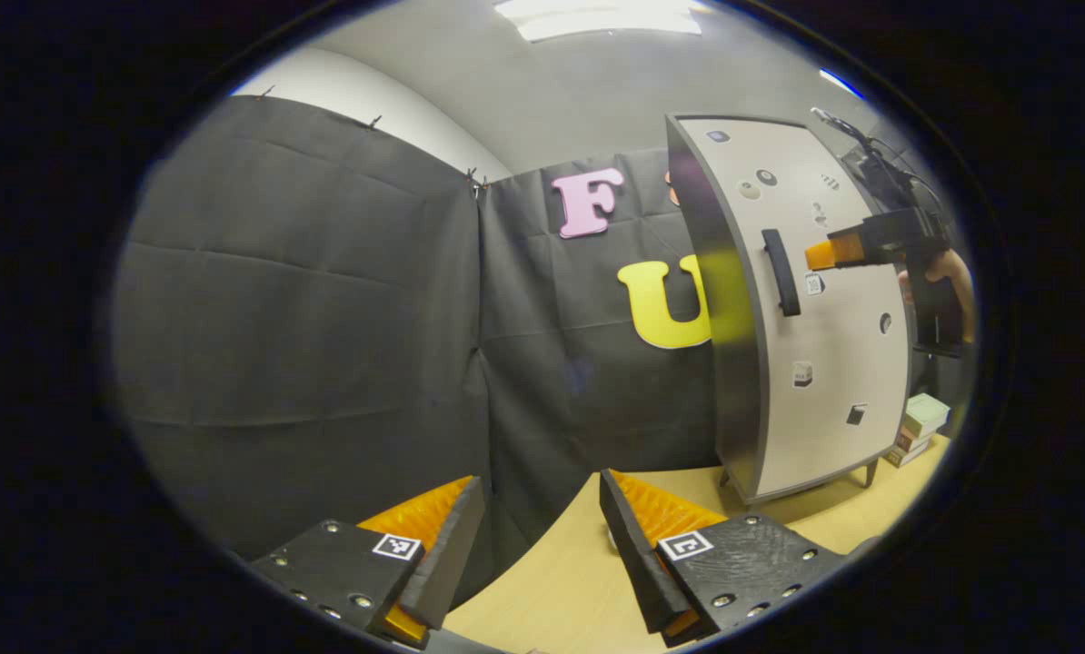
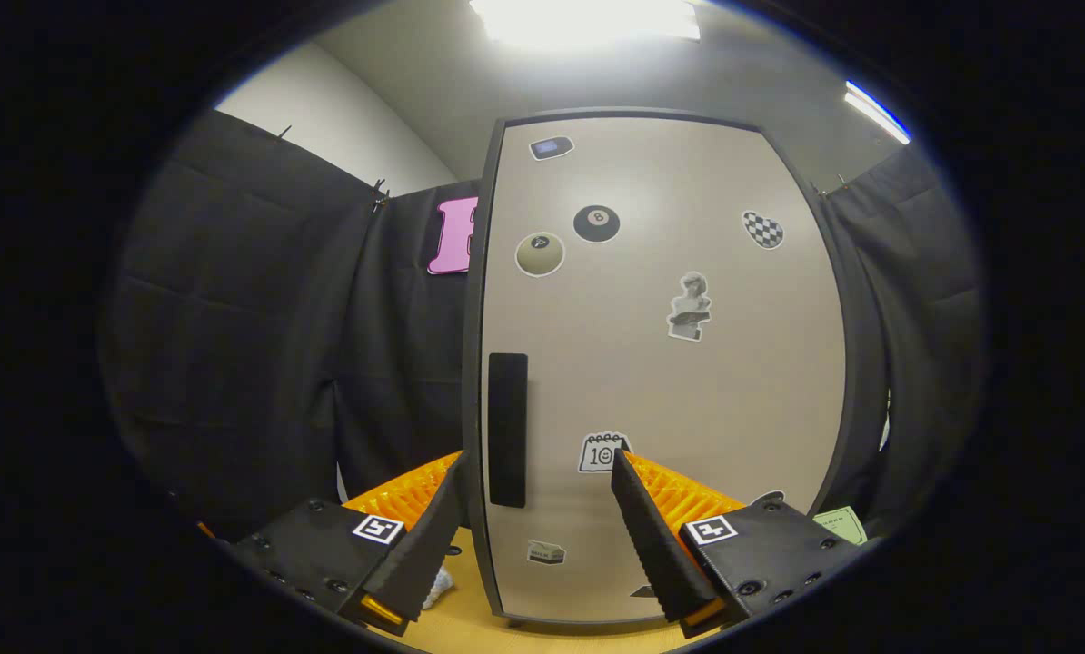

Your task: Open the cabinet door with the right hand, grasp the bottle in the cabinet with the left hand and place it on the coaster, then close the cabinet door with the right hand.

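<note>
Pale wooden tabletop [image 1: 561, 581]: tall beige sticker-covered cabinet [image 2: 679, 381], door shut, contents hidden, black bar handle [image 2: 507, 429]. Left gripper [image 1: 542, 536] and right gripper [image 2: 536, 520] both gape, holding nothing.

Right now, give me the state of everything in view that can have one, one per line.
cabinet door: closed, upright on the table.
door handle: not gripped, sits between the right tool's fingers but untouched.
right tool: open, empty, facing the door up close.
left tool: open, empty, held off to the side above the table.
</note>
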`<state>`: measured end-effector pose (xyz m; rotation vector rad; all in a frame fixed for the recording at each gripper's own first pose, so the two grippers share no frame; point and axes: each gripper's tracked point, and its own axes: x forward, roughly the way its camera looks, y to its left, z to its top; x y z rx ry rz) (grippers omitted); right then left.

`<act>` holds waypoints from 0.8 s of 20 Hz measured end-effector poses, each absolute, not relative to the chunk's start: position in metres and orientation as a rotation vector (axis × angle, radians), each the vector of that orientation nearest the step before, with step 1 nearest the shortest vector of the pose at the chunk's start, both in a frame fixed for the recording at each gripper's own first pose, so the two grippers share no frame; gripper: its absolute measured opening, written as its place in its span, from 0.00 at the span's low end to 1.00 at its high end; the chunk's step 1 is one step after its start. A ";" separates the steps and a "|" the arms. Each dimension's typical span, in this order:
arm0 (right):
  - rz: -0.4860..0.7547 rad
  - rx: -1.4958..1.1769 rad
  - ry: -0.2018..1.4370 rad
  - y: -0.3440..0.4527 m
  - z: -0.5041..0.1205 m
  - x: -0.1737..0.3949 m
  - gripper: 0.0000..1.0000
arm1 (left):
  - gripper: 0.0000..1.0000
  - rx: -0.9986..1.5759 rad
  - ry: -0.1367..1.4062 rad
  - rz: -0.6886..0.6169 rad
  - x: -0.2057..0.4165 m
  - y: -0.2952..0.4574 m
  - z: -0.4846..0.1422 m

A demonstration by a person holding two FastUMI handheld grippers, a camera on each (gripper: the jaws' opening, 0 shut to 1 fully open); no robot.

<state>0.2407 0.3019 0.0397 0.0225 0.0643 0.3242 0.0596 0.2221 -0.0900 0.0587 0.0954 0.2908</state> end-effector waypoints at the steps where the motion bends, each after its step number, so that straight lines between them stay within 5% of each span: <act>1: 0.322 0.020 0.071 0.308 0.039 0.246 0.95 | 0.77 0.058 0.099 0.294 0.060 0.227 -0.092; 10: 0.315 0.018 0.177 0.348 0.025 0.292 0.94 | 0.79 0.029 0.146 0.315 0.063 0.260 -0.118; 12: 0.327 0.049 0.219 0.354 0.019 0.298 0.86 | 0.80 0.029 0.149 0.323 0.060 0.266 -0.119; 15: 0.269 0.061 0.238 0.345 0.015 0.308 0.60 | 0.77 0.015 0.152 0.333 0.056 0.268 -0.121; 16: 0.272 0.062 0.240 0.346 0.015 0.307 0.39 | 0.77 0.010 0.154 0.337 0.053 0.268 -0.121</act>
